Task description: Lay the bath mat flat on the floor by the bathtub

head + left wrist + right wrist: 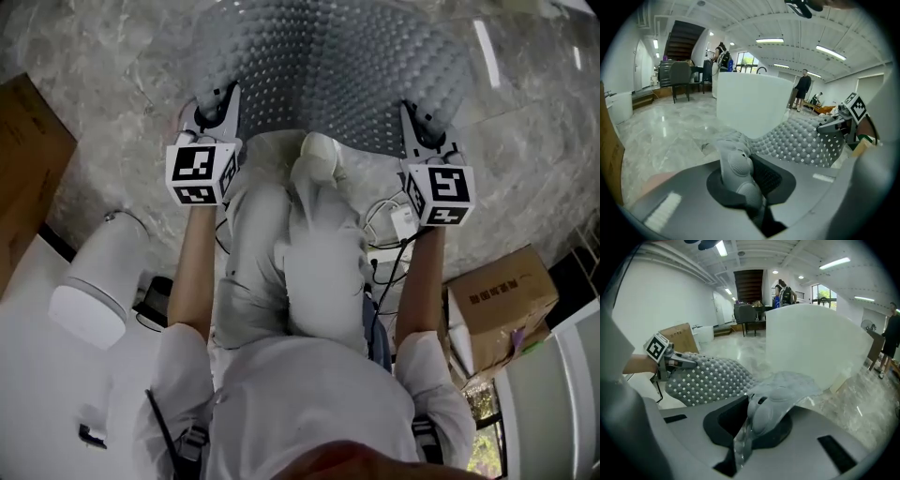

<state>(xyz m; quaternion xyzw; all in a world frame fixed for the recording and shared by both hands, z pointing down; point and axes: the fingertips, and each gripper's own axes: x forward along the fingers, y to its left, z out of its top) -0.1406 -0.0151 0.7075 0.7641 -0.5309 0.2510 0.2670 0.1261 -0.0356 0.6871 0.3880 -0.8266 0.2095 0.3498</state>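
A grey bath mat (328, 75) covered in round bumps hangs stretched between my two grippers over the marble floor (112, 84). My left gripper (214, 112) is shut on the mat's left corner, which shows bunched between its jaws in the left gripper view (738, 168). The right gripper (419, 127) is shut on the opposite corner, folded between its jaws in the right gripper view (761, 411). Just behind the mat (806, 140) stands the white bathtub (750, 105), which also fills the right gripper view (815, 343).
A cardboard box (28, 169) sits at the left and another cardboard box (502, 300) at the right. A white cylinder (98, 281) stands by my left arm. Cables and a power strip (394, 225) lie near my feet. A person (802, 89) stands far off.
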